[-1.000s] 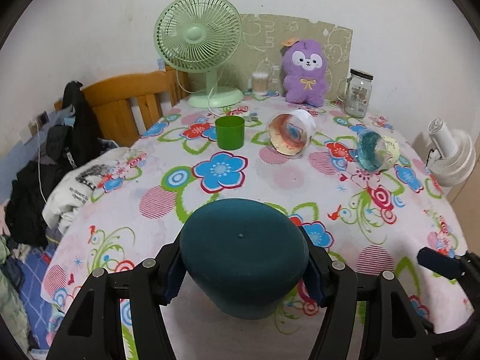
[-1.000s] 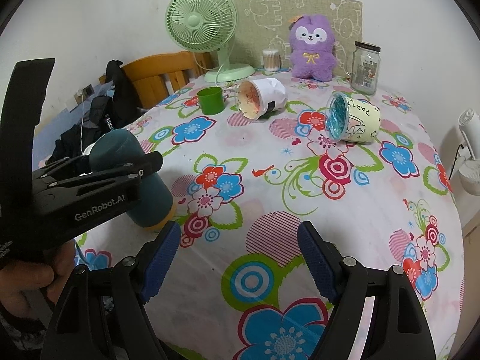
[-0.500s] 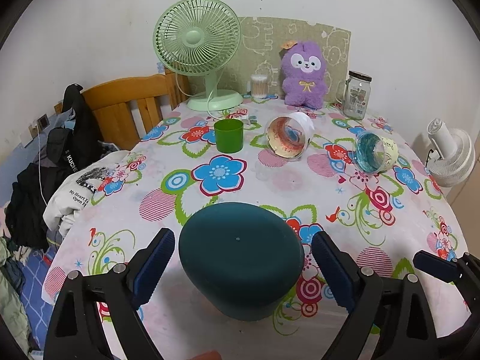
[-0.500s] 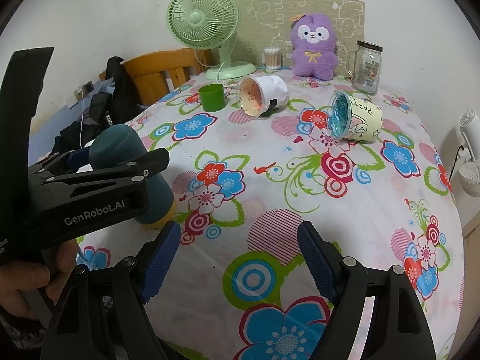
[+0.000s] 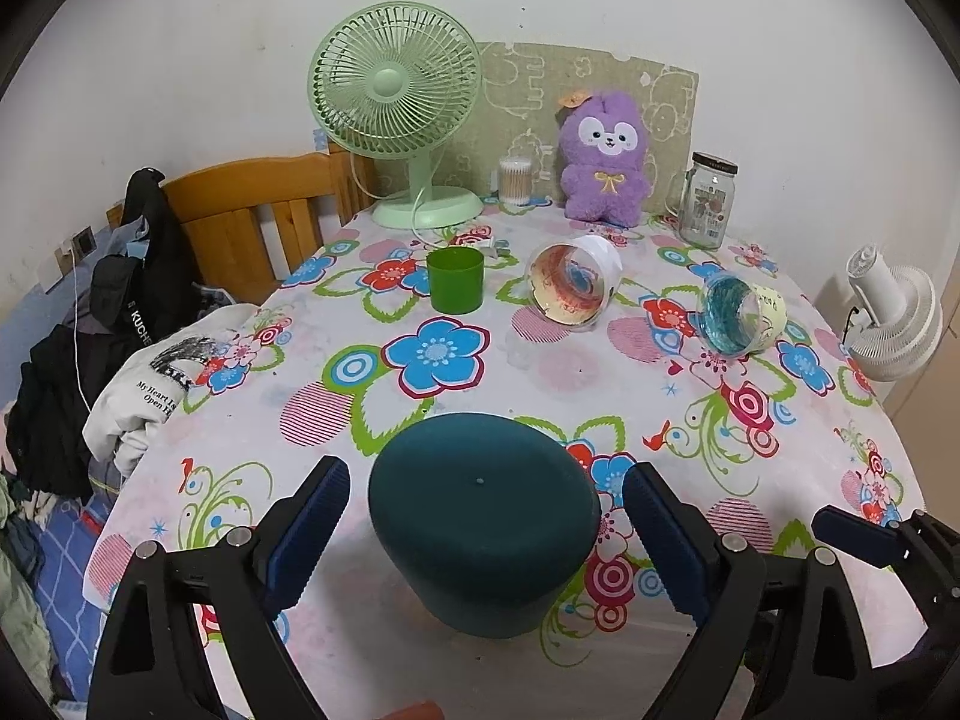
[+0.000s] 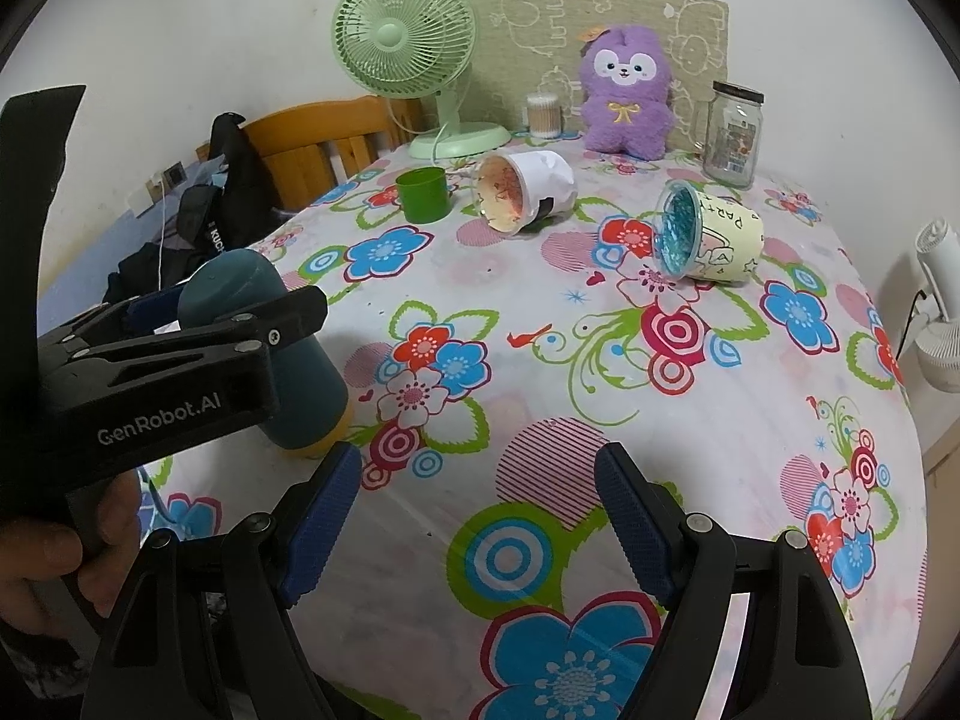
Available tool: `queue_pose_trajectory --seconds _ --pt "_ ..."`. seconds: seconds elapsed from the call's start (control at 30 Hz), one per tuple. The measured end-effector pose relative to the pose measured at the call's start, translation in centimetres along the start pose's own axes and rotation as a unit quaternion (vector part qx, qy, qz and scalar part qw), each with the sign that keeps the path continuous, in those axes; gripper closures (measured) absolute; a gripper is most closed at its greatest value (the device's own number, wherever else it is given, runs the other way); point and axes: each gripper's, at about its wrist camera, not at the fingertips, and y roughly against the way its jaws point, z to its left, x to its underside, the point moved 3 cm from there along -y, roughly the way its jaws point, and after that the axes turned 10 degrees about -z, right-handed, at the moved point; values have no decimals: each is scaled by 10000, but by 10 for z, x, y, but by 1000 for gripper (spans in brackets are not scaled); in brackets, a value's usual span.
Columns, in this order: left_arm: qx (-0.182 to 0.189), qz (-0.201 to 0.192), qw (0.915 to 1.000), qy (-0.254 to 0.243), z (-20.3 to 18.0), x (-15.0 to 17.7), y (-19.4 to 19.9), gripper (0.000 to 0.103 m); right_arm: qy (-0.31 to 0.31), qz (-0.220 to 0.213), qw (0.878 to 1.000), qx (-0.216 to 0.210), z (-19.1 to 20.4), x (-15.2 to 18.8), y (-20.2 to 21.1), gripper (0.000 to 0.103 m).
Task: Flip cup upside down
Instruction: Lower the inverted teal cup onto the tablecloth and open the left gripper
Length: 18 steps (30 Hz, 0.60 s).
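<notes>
Teal cup inverted between parted left tongs, yellow rim only in right view, right tongs apart

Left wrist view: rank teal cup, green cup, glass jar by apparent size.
1. teal cup, though it is nearest the camera, so inflated.
2-3. green cup and glass jar look alike; not ranked.

Worktop, floral cloth. Bearing: teal cup inverted, 6 o'clock; green cup upright, 11 o'clock; white cup and cream cup on their sides, 12–1 o'clock; along the far edge, green fan, cotton-swab tub, purple plush, glass jar.
</notes>
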Motion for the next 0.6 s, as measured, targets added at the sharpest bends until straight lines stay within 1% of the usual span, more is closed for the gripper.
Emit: queue_pose_trajectory --seconds 0.33,0.5,0.6 --pt "-22 -86 10000 42 10 -4 8 9 -70 1 10000 30 1 -3 -1 21" --pt "-52 -142 9998 98 16 -8 11 9 -40 -49 10000 -56 6 -9 1 21" --pt "-38 -168 9997 146 21 -9 14 8 33 -93 9999 -22 10 -14 3 21"
